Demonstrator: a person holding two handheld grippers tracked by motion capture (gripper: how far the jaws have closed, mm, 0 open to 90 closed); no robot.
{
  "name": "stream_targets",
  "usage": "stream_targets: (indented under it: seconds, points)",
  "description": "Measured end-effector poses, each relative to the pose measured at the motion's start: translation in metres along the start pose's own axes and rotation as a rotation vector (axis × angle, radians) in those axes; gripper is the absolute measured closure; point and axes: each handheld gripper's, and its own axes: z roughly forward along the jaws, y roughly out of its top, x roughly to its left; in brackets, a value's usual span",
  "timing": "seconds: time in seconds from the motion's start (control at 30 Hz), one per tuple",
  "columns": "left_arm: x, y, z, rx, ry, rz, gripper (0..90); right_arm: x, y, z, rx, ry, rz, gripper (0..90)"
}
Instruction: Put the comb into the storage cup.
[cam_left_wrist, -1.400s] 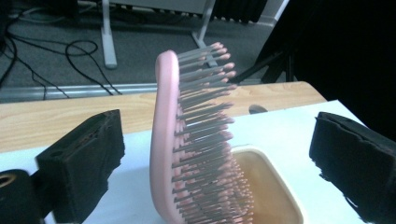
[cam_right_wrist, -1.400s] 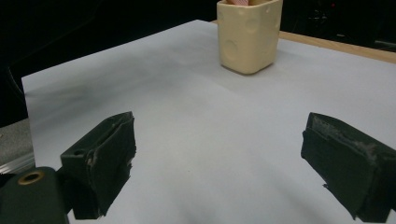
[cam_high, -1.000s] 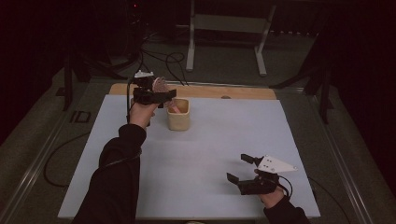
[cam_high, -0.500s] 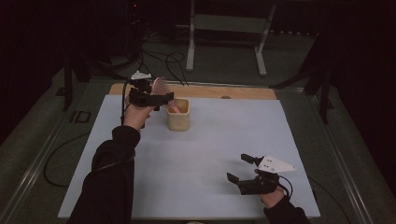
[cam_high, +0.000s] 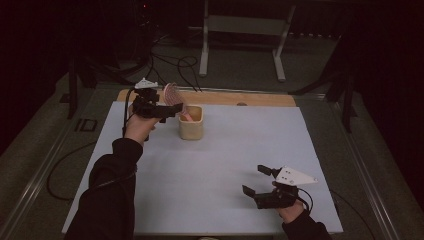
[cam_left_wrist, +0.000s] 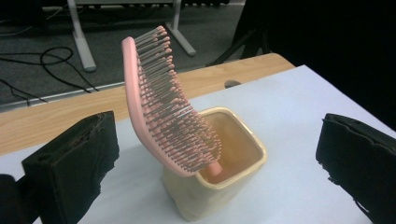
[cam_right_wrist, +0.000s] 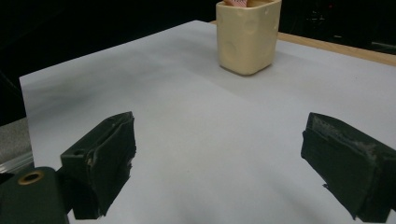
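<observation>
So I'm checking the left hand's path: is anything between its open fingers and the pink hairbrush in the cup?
Nothing visible. In the left gripper view, the hairbrush stands handle-down in the cream cup, leaning between the left gripper's spread fingers, with only open air between.

Camera layout: one fixed, two gripper-mounted.
You look down from the table's near edge; both gripper views face the cream cup, left nearer.

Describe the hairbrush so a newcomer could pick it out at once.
On the white-covered table, look toward the far left, near the wooden edge, for a cream square cup. The pink hairbrush stands in it handle-down, its bristled head leaning out above the rim; it is the only pink thing there.
</observation>
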Motion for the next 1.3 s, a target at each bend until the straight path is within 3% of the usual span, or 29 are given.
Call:
stream_targets:
  seconds: [0.63, 0.9, 1.0, 1.3]
  points:
    - [-0.008, -0.021, -0.018, 0.014, -0.065, 0.038, 0.3, 0.000, 0.000, 0.001, 0.001, 0.006, 0.010, 9.8]
    - [-0.012, -0.032, -0.023, 0.038, -0.064, 0.078, 0.3, 0.001, 0.000, 0.001, 0.004, 0.002, -0.003, 9.8]
    - [-0.011, -0.037, -0.026, 0.036, -0.073, 0.068, 0.3, 0.001, 0.000, 0.002, 0.002, 0.002, 0.006, 9.8]
    - [-0.013, -0.059, -0.036, 0.031, -0.079, 0.097, 0.3, 0.001, 0.000, 0.002, 0.004, 0.003, 0.002, 9.7]
